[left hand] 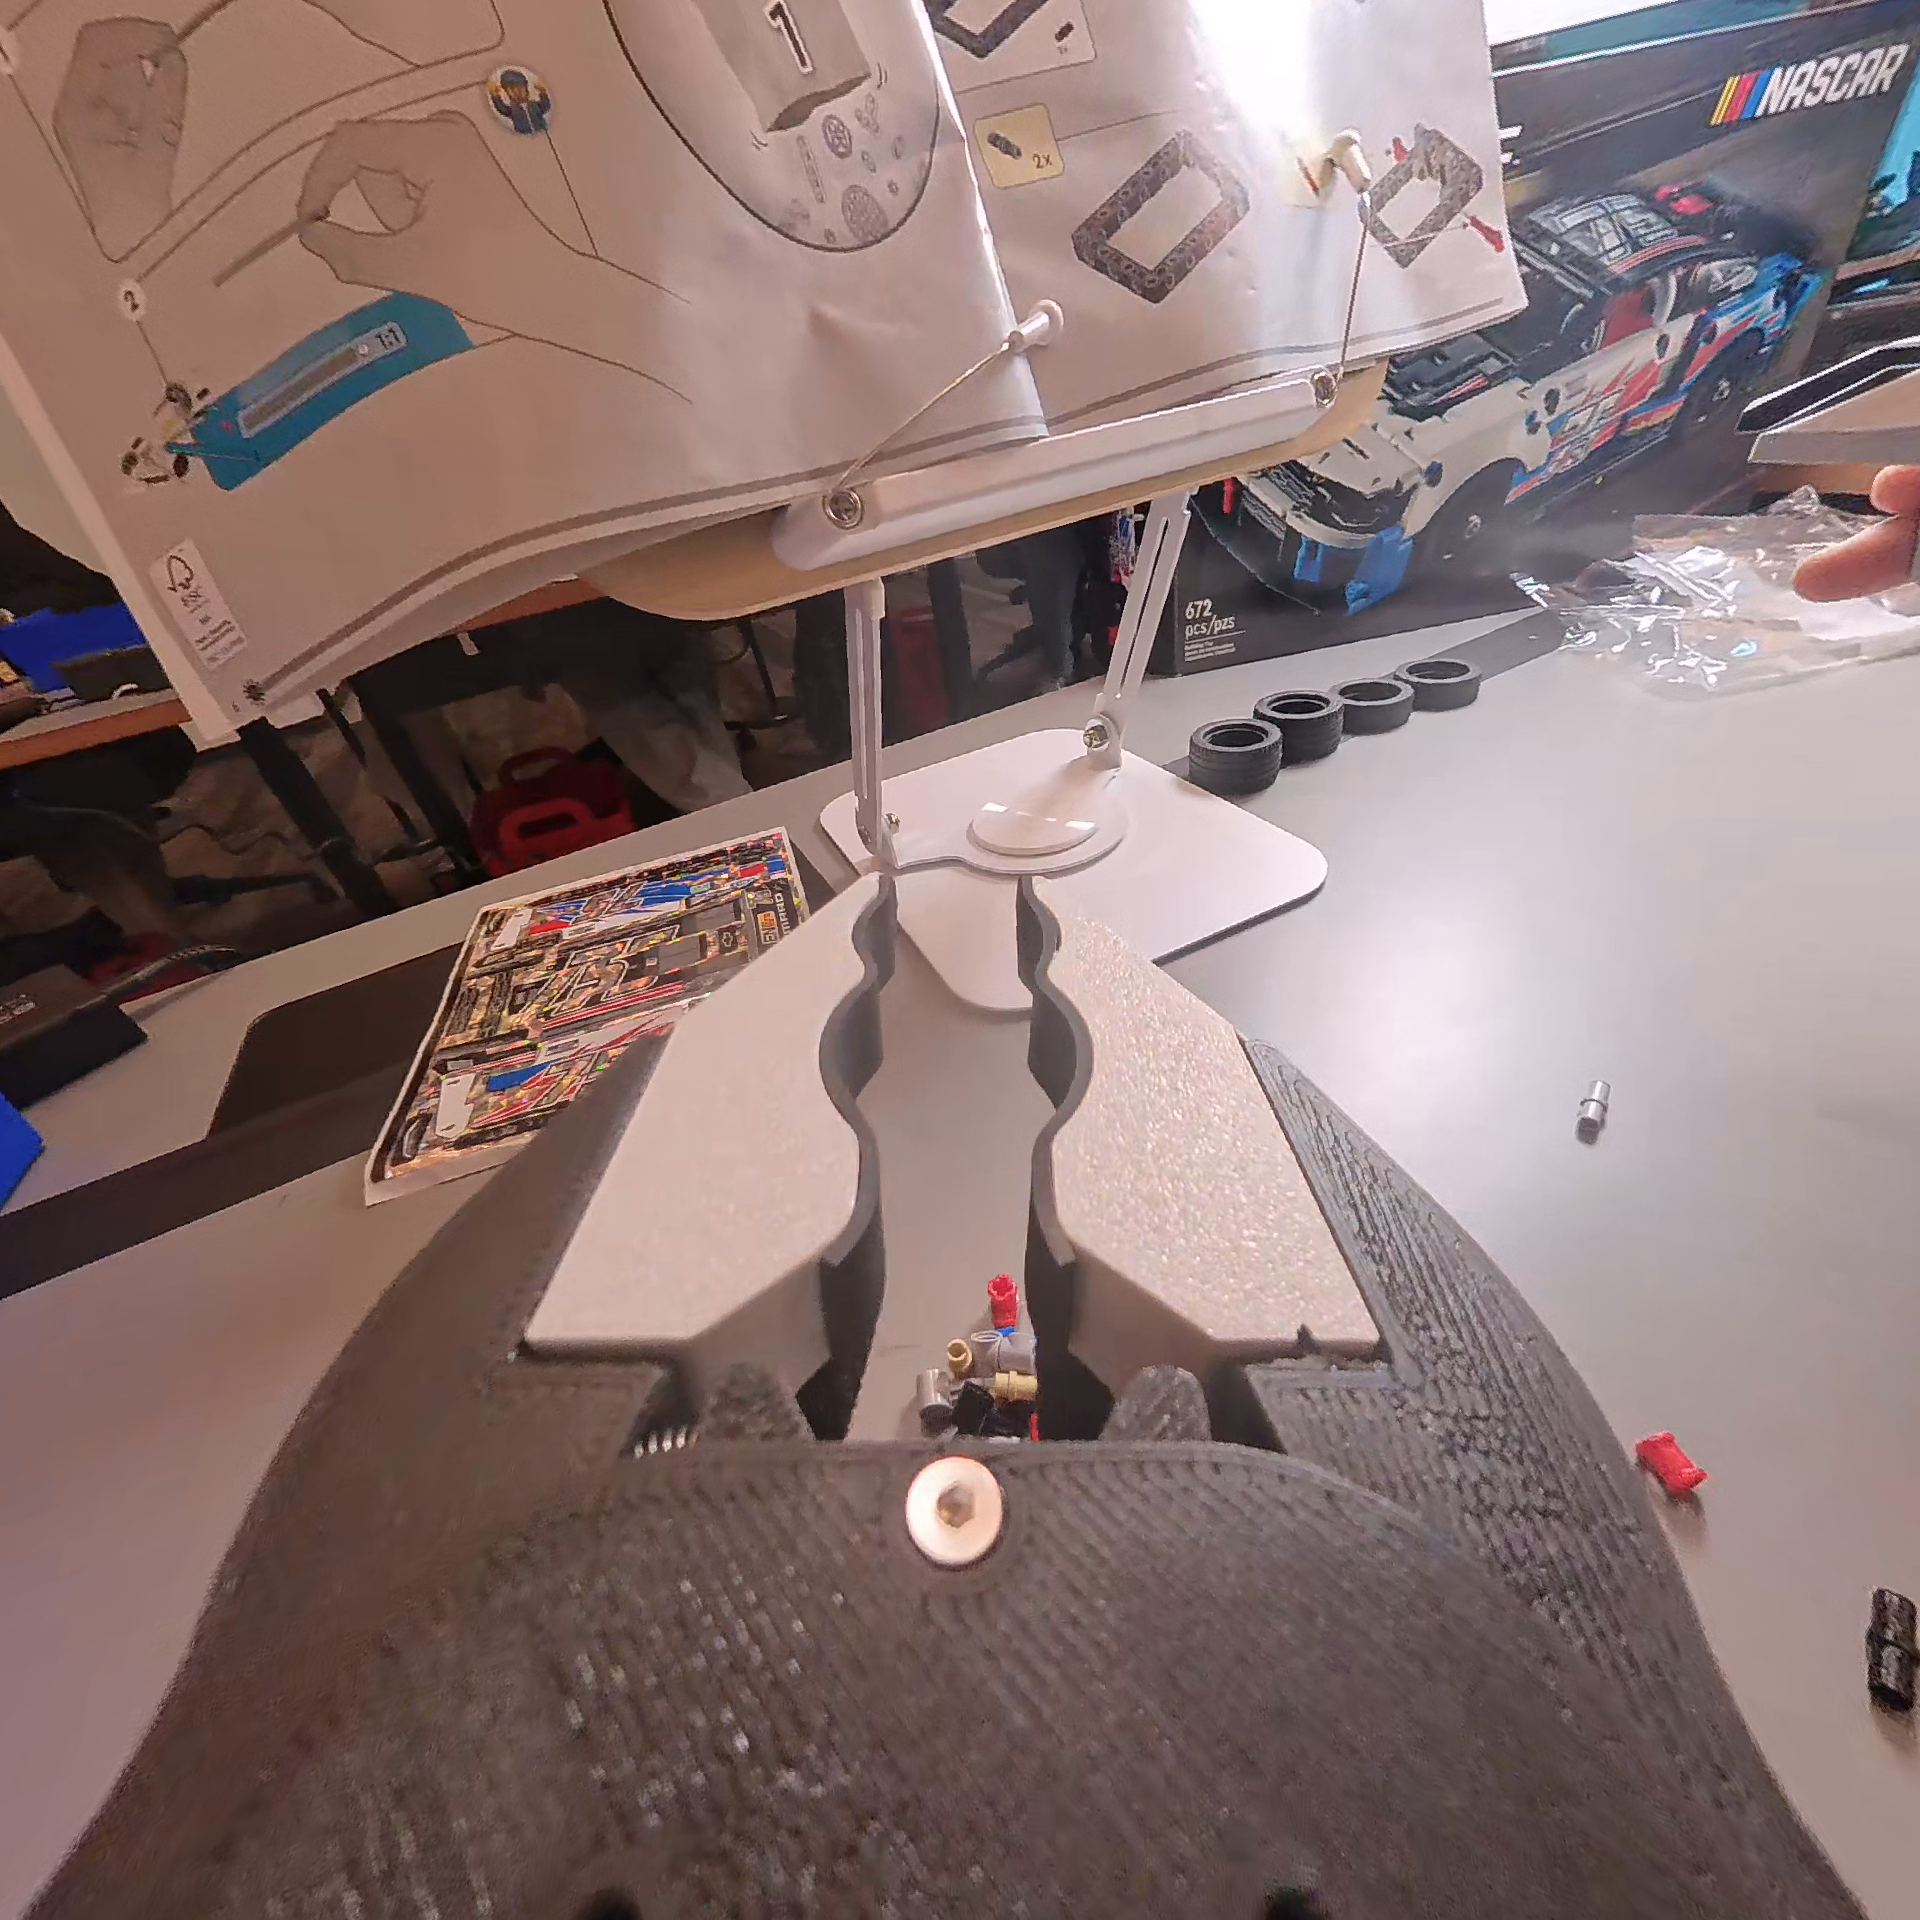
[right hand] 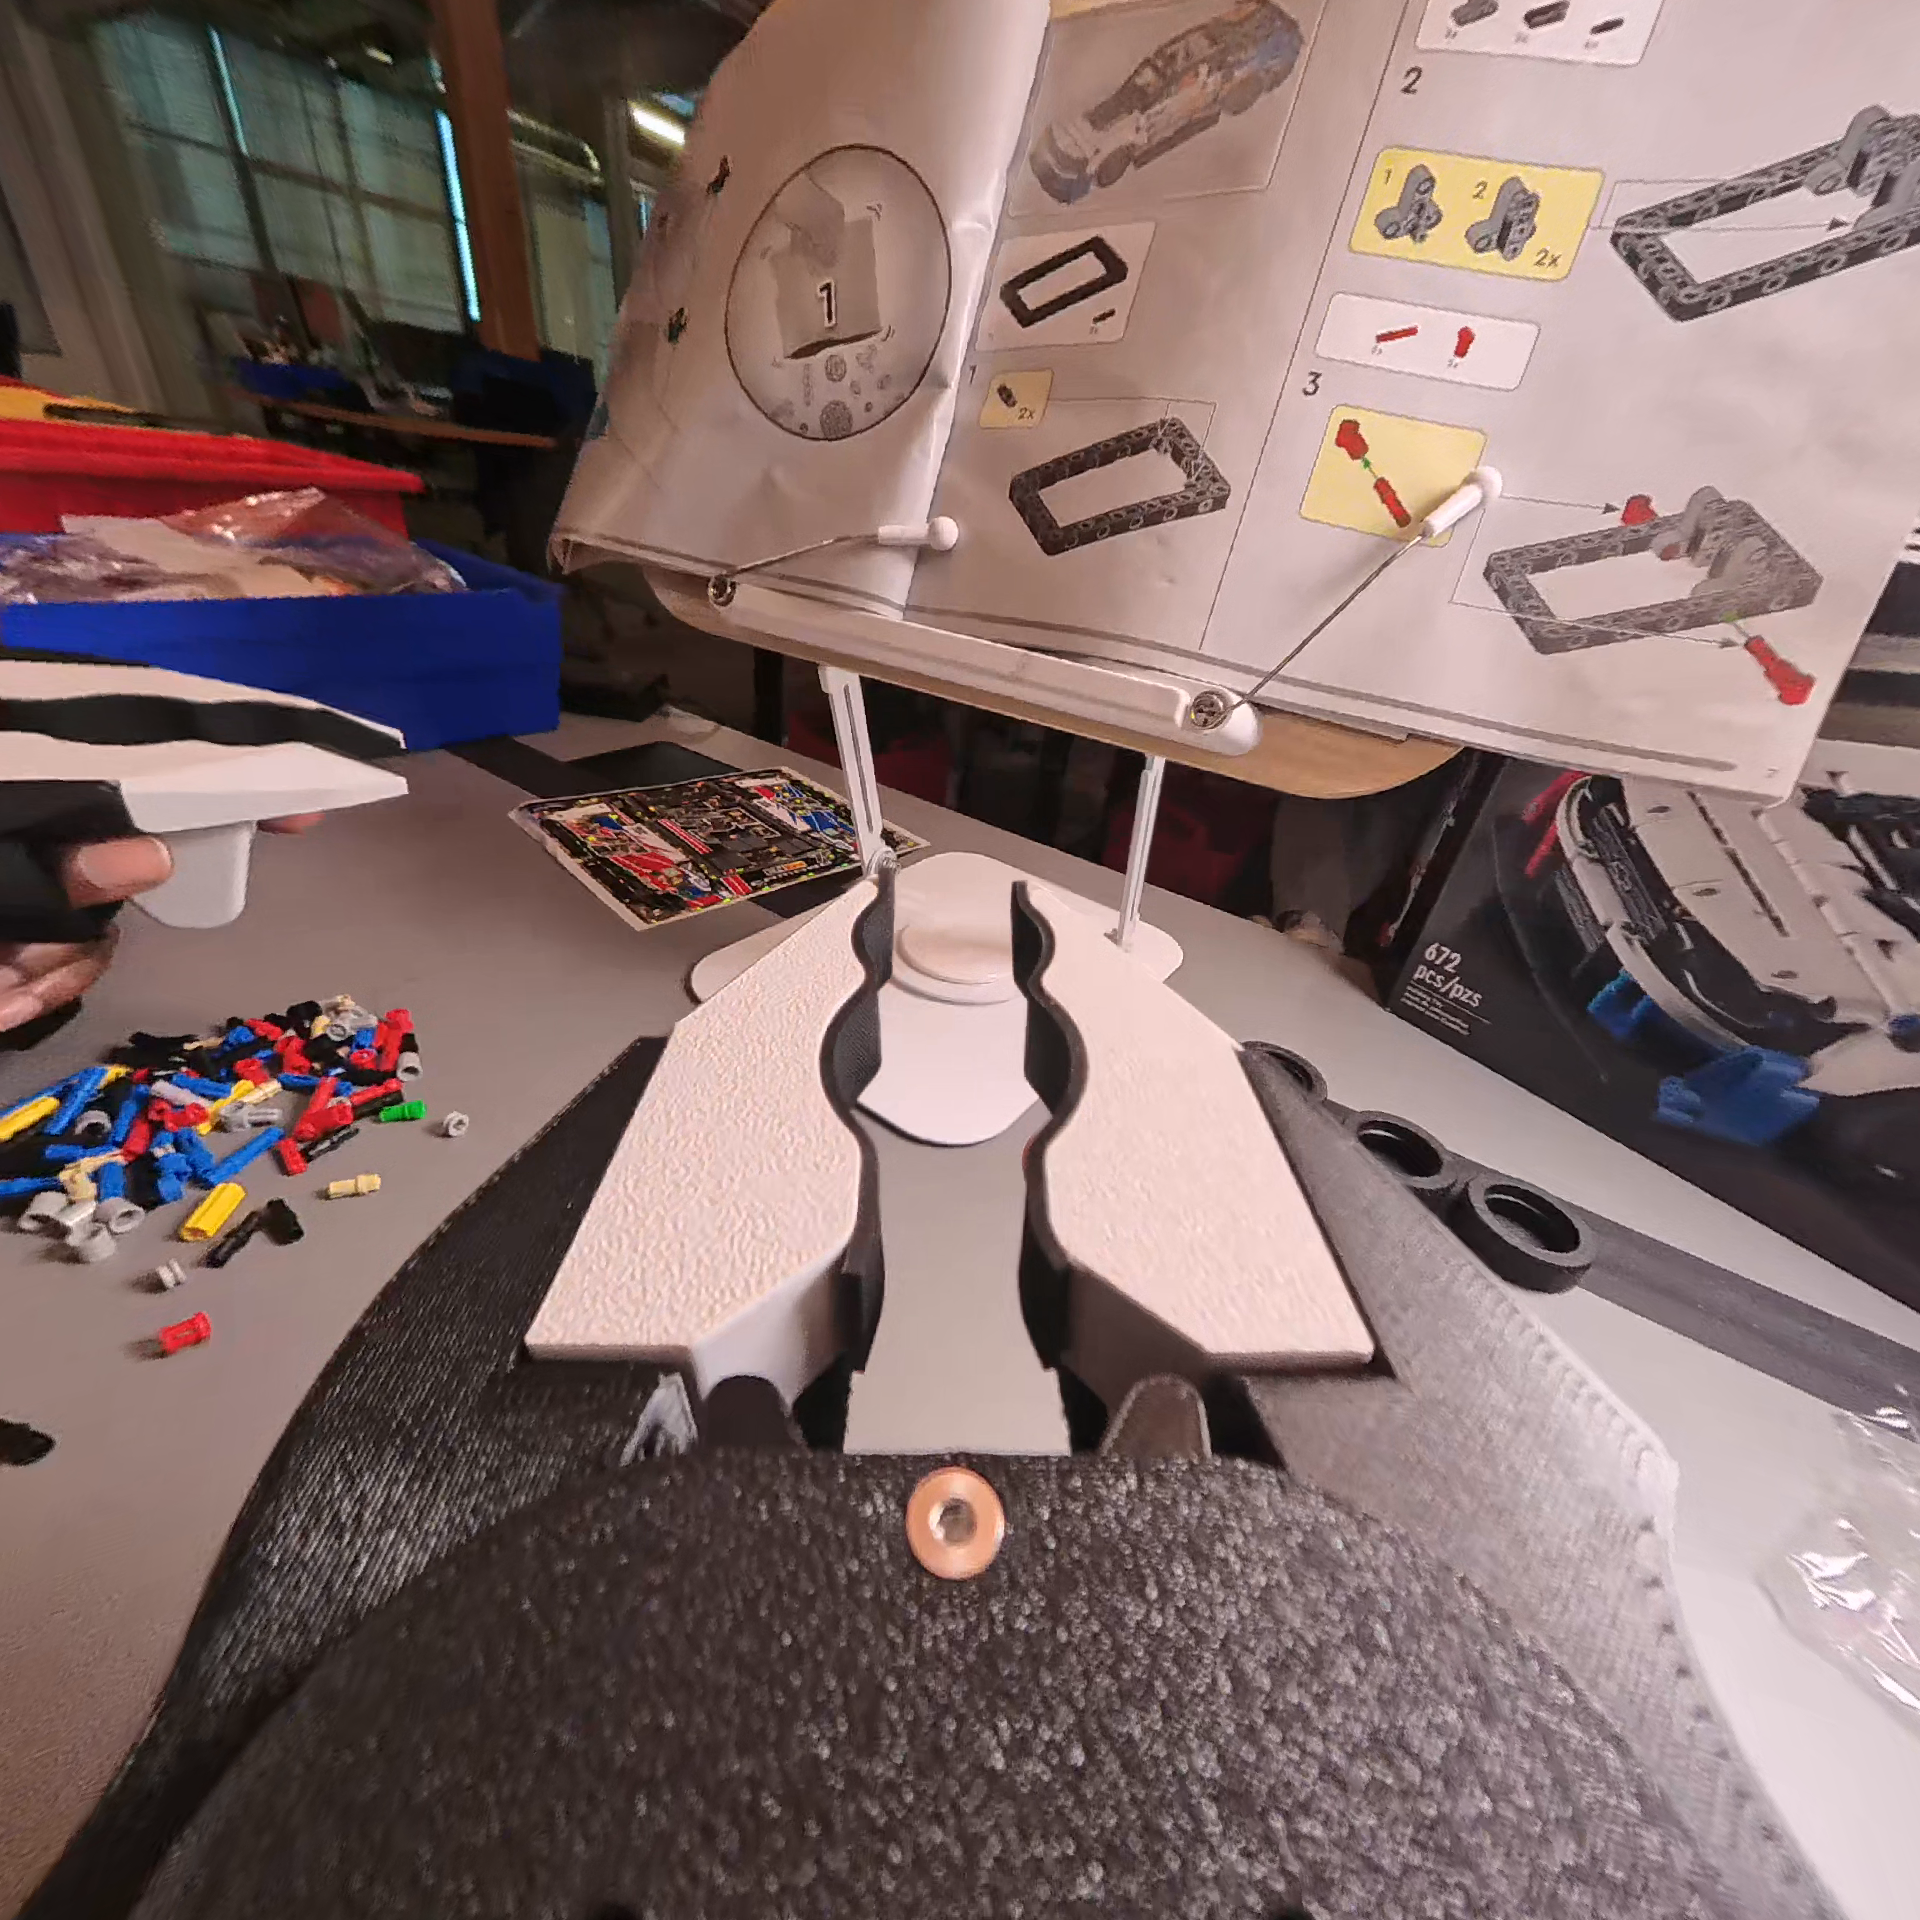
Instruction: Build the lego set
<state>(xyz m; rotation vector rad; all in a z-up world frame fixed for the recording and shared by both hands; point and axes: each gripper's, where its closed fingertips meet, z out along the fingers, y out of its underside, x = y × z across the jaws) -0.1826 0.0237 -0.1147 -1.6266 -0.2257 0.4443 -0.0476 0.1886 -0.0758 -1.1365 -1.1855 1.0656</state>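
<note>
Grey table [right hand: 499,935] | both your grippers, left gripper [left hand: 951,1049] and right gripper [right hand: 951,1049], gape empty | loose pins [right hand: 197,1122] lie scattered; careless sweeps could roll them off.

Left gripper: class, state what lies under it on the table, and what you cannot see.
Between the open left gripper's fingers, a few small pieces show on the table: red, grey, tan, black. The right wrist view shows the pile is larger; here the gripper body hides the rest.
</note>
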